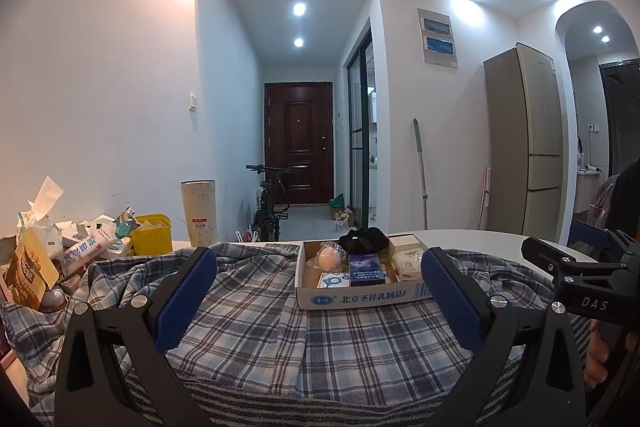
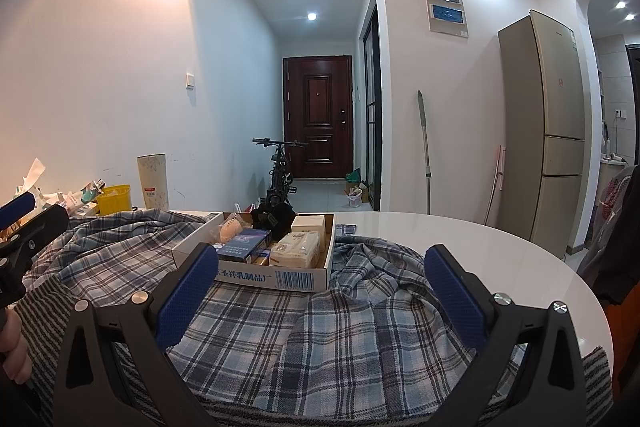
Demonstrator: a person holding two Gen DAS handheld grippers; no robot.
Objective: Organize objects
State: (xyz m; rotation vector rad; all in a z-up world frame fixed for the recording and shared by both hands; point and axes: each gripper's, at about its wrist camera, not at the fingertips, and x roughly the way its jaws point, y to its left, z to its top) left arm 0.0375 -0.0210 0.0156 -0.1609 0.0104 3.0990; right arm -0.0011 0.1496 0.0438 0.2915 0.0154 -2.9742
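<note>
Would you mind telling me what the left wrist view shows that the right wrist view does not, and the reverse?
Only the left wrist view shows the brown snack bag in the clutter pile and the right gripper's "DAS" marking. Only the right wrist view shows the table's bare white right side and the barcode on the tray. Both show the cardboard tray on the plaid cloth, the dark blue box inside it, the yellow tub, the fridge and the open grippers, left and right.
</note>
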